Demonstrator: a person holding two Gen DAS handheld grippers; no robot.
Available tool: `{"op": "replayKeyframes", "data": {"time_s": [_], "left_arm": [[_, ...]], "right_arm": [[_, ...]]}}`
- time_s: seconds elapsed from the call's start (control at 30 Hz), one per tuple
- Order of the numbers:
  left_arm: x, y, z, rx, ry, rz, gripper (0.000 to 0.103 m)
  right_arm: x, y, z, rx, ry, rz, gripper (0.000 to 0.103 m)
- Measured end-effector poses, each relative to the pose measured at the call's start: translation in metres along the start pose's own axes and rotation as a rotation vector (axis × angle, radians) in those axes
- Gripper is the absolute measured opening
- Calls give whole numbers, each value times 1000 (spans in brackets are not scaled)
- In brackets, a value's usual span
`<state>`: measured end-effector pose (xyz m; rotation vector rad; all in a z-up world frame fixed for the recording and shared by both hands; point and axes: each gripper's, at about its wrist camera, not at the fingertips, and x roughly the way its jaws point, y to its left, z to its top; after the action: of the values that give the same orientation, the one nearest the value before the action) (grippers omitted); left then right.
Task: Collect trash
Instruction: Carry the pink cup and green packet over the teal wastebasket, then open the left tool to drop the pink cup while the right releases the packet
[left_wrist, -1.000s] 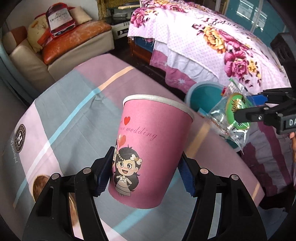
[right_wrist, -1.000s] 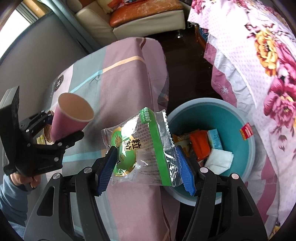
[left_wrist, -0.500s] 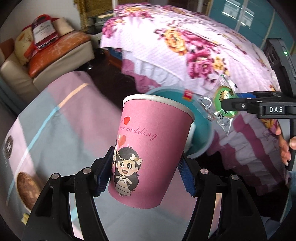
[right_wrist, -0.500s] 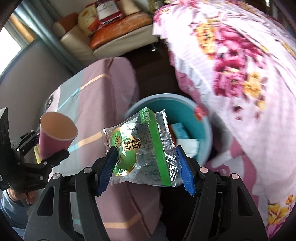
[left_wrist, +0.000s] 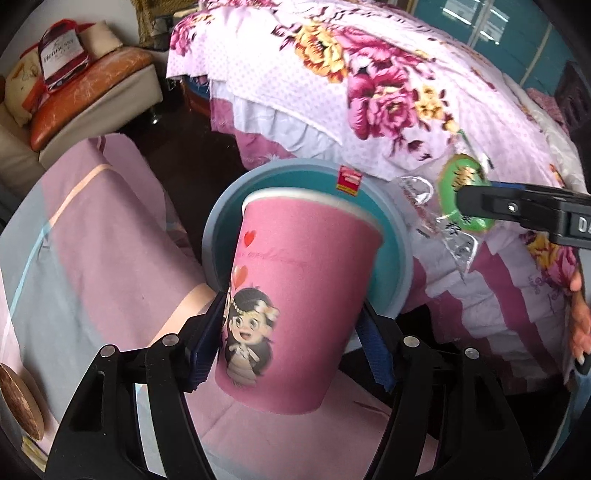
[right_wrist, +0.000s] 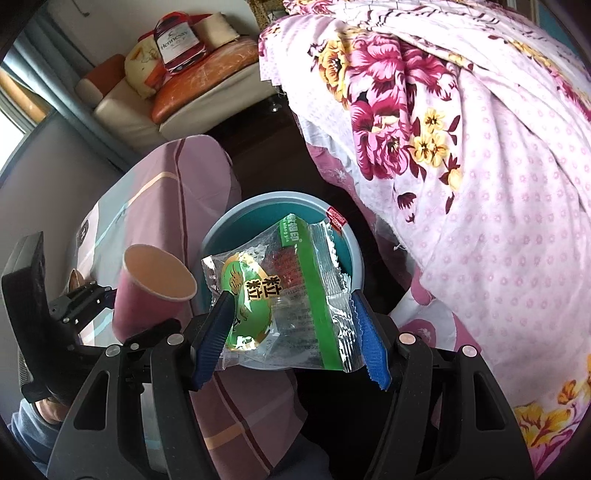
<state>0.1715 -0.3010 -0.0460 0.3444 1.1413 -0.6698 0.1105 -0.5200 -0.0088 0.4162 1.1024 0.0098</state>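
Left gripper (left_wrist: 291, 332) has the pink paper cup (left_wrist: 295, 295) between its blue pads, tilted, rim pointing away toward the bin. Jaws are opening right now; the left pad is still against the cup wall, and a sliver of gap seems to show at the right pad (the cup is blurred, hard to be sure). The cup has a cartoon bride print and red hearts, and from the right wrist view its inside looks empty.

Right gripper (right_wrist: 291, 332) is clamped on a clear snack wrapper (right_wrist: 284, 295) with a green band and a green-yellow round logo; both pads press its side edges and the crinkled film is bowed between them. In the left wrist view that same wrapper (left_wrist: 454, 206) hangs out at the right, past the bin's rim.

Just beyond both grippers sits the round blue bin (right_wrist: 354, 254), teal inside, on the dark floor. The cup is over its near-left edge and the wrapper is in front of its opening. A small red sticker (right_wrist: 335, 218) sits on the far rim.

Left of the bin there is a surface draped in a pink and grey-blue striped cloth (left_wrist: 92, 240). Right and far is a bed with a floral pink cover (right_wrist: 480, 147). Far left is a cream sofa (right_wrist: 125, 114) with an orange cushion and a red-labelled bag on top.
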Motion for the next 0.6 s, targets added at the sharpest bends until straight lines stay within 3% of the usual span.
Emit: {"op": "replayKeyframes", "data": {"time_s": [0.1, 0.6], "left_arm": [[5, 6, 1, -23, 1, 0, 81], [9, 17, -14, -76, 10, -36, 81]], "right_arm": [[6, -1, 2, 1, 13, -2, 61], [31, -1, 7, 14, 60, -17, 61]]}}
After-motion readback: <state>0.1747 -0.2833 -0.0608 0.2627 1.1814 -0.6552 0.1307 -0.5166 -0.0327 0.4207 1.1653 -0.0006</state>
